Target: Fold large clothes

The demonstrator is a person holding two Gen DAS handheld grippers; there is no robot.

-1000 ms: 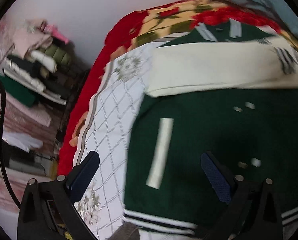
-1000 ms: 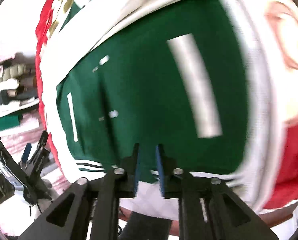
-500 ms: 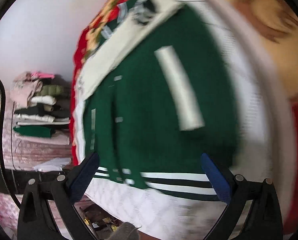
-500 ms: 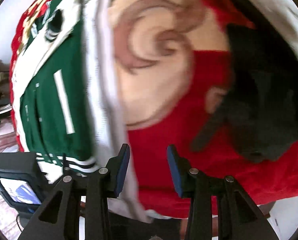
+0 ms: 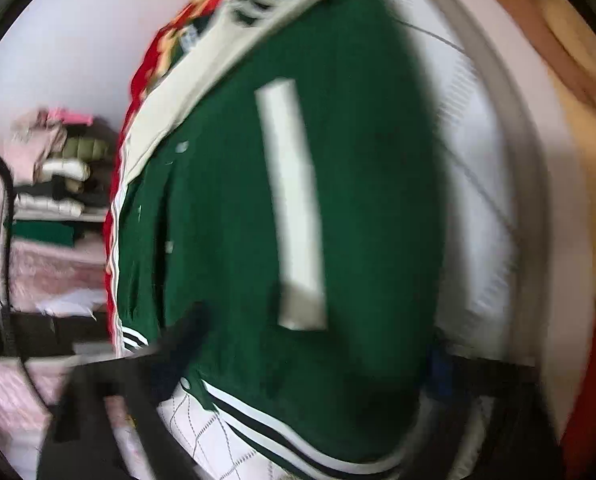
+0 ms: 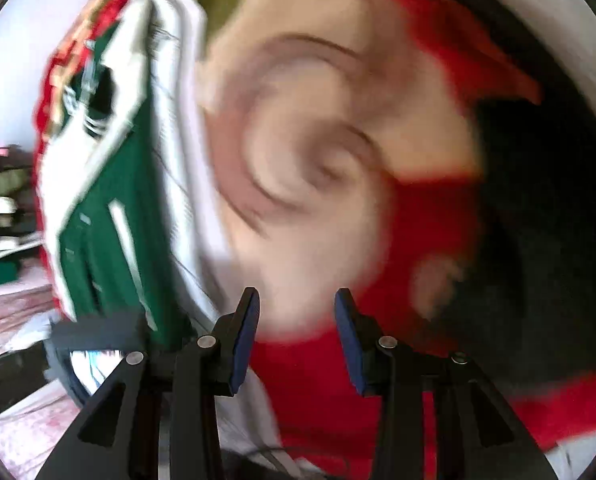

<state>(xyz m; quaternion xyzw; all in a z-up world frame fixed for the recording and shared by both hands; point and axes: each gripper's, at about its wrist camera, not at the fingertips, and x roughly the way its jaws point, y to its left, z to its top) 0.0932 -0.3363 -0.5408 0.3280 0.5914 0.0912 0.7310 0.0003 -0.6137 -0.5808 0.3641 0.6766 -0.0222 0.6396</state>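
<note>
A red blanket (image 6: 338, 380) with a large cream floral swirl is covering the bed, and a white quilted sheet (image 5: 478, 208) with a grey border is lying over part of it. The green jacket (image 5: 226, 208) is lying flat on that sheet, its white pocket stripe (image 5: 294, 200) facing up, a cream sleeve (image 5: 202, 80) folded across its upper part and its striped hem (image 5: 282, 428) nearest the camera. A dark garment (image 6: 538, 240) is sitting on the blanket, well apart from the jacket. Beside the bed, shelves (image 5: 54, 176) are holding stacks of folded clothes, pink, olive, white and green.

The left gripper (image 5: 310, 368) is showing only as a dark blur over the jacket's hem; its jaws are closing, and whether they are touching the cloth cannot be told. The right gripper (image 6: 298, 336) is hovering over the blanket, its blue-padded jaws standing apart with nothing between them.
</note>
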